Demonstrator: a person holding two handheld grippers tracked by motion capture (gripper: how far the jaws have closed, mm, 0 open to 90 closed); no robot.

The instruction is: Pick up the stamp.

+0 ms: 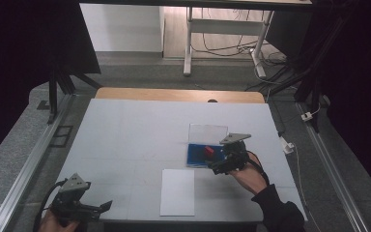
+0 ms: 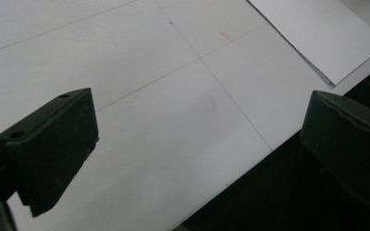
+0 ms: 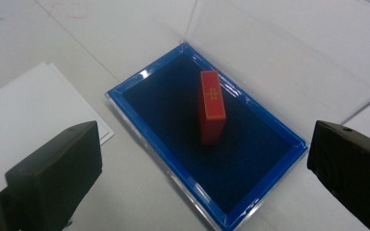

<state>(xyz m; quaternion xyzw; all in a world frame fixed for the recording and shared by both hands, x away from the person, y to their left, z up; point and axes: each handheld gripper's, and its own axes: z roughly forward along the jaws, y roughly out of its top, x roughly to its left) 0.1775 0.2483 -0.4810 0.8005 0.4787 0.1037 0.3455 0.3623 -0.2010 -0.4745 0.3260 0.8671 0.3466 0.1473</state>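
The red block [image 3: 211, 108] stands on the dark pad of the blue tray [image 3: 139, 79], ahead of and between the right gripper's [image 3: 204, 166] wide-open, empty jaws, while the left gripper [image 2: 197, 149], also open and empty, hovers well apart near the white sheet [image 2: 318, 33].

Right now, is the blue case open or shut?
Open: the blue case has its clear lid raised behind it, and the red block stands inside, uncovered.

White paper sheet [image 1: 178, 192] flat near table's [image 1: 125, 140] front edge; metal desk frame [image 1: 222, 29] on floor beyond.
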